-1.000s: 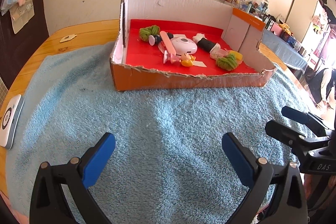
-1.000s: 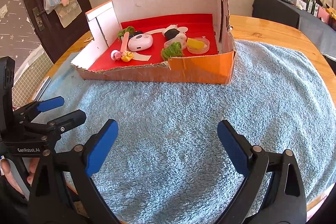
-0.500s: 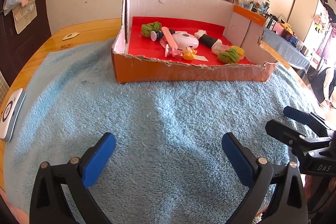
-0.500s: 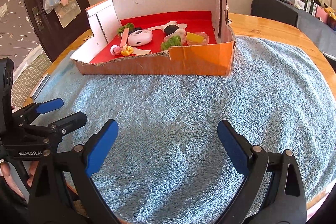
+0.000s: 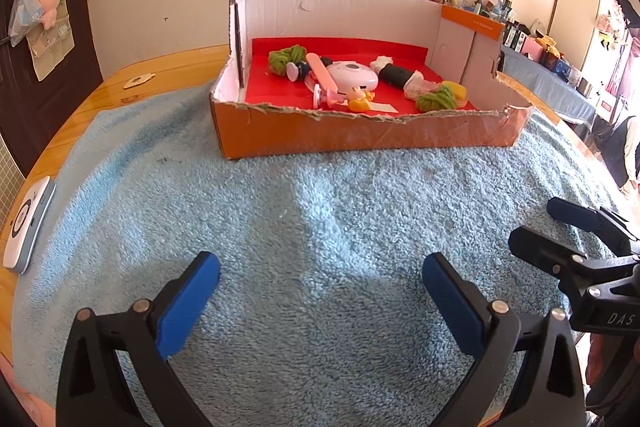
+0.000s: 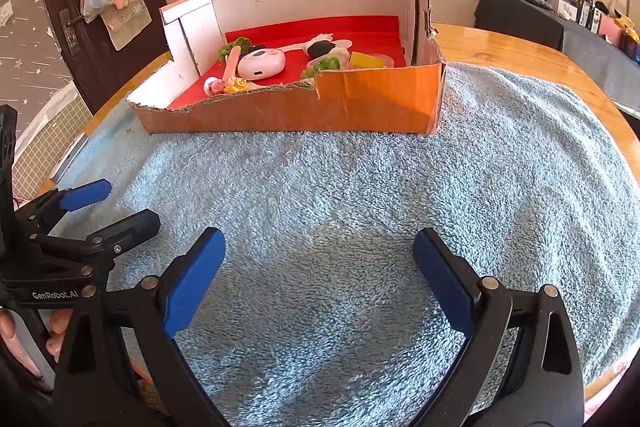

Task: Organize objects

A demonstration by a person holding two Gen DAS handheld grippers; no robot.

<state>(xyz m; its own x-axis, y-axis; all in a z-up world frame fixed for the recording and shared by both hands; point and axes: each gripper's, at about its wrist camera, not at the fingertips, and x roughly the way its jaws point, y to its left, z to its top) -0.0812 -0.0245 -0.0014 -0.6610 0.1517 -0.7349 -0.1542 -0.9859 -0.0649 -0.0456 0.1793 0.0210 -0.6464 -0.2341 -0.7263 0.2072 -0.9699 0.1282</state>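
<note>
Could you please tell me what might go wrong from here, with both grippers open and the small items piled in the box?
1. The items are crowded: the pink stick lies against the white oval case, so closing on one could drag the other.
2. The cardboard box has a torn front edge that fingers reaching in low might catch.
3. The box sits on a soft blue towel, so a nudge from the left gripper or right gripper might shift it.

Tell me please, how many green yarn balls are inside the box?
2. One yarn ball lies at the back left of the box, by the pink stick. The other yarn ball lies at the front right, near the torn front wall. More could hide behind that wall.
</note>
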